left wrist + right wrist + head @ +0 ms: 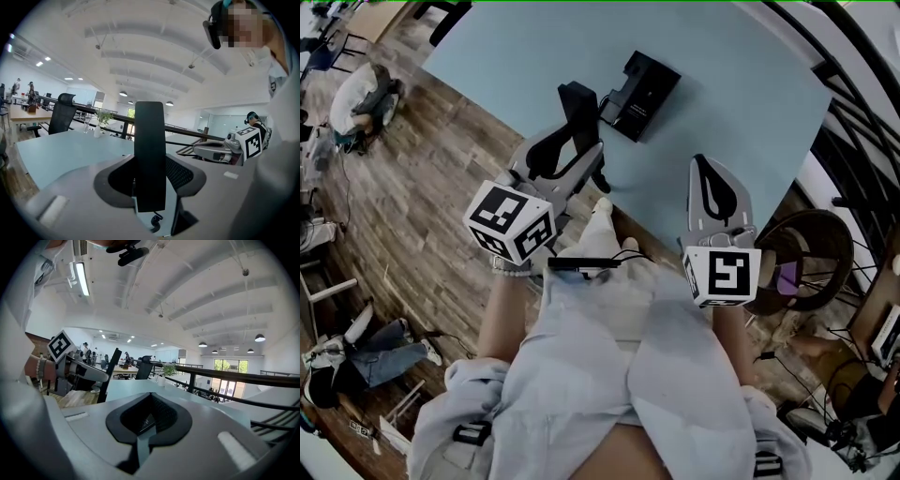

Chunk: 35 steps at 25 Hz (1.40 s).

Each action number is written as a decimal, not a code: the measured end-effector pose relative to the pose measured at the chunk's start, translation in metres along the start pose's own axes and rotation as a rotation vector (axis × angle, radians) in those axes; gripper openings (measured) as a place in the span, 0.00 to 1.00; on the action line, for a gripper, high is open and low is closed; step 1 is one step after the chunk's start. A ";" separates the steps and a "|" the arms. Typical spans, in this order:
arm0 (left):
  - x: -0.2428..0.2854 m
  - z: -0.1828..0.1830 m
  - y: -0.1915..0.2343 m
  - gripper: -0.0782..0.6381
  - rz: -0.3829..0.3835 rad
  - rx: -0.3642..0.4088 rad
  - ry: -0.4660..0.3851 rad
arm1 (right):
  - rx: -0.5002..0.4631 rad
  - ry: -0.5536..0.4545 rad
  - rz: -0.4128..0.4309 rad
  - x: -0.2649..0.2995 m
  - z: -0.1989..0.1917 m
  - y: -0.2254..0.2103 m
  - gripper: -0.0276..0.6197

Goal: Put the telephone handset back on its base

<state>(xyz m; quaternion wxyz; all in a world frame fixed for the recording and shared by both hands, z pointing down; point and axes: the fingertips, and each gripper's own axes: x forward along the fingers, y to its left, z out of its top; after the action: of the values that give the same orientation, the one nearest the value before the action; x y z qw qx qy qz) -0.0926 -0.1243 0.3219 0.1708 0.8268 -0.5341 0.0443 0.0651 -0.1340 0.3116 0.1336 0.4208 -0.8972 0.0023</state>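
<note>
Left gripper view: left gripper [149,180] clamps the black handset [149,140]; right gripper [148,404] jaws together; base [642,82] apart on table [731,84].

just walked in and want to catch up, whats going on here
A person works with a gripper in each hand. The left gripper is clamped on a black handset, holding it roughly upright near the table's front edge. The base sits on the table a bit farther out, and the handset is not on it yet. The right gripper is closed and empty, off to the side.
</note>
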 end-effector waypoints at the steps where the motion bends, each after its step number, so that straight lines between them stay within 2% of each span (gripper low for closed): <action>1: 0.005 0.000 0.003 0.38 -0.006 0.000 0.007 | 0.006 0.001 -0.006 0.004 -0.001 -0.001 0.05; 18: 0.072 -0.009 0.045 0.38 -0.094 -0.001 0.130 | 0.040 0.071 -0.077 0.041 -0.009 -0.017 0.05; 35: 0.133 -0.054 0.078 0.38 -0.164 0.000 0.309 | 0.078 0.135 -0.159 0.064 -0.031 -0.026 0.05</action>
<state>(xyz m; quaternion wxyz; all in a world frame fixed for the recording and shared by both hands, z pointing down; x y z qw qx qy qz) -0.1003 -0.2505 0.4253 0.2537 0.8510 -0.4323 0.1567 0.0530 -0.1957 0.3539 0.1773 0.4945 -0.8492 0.0548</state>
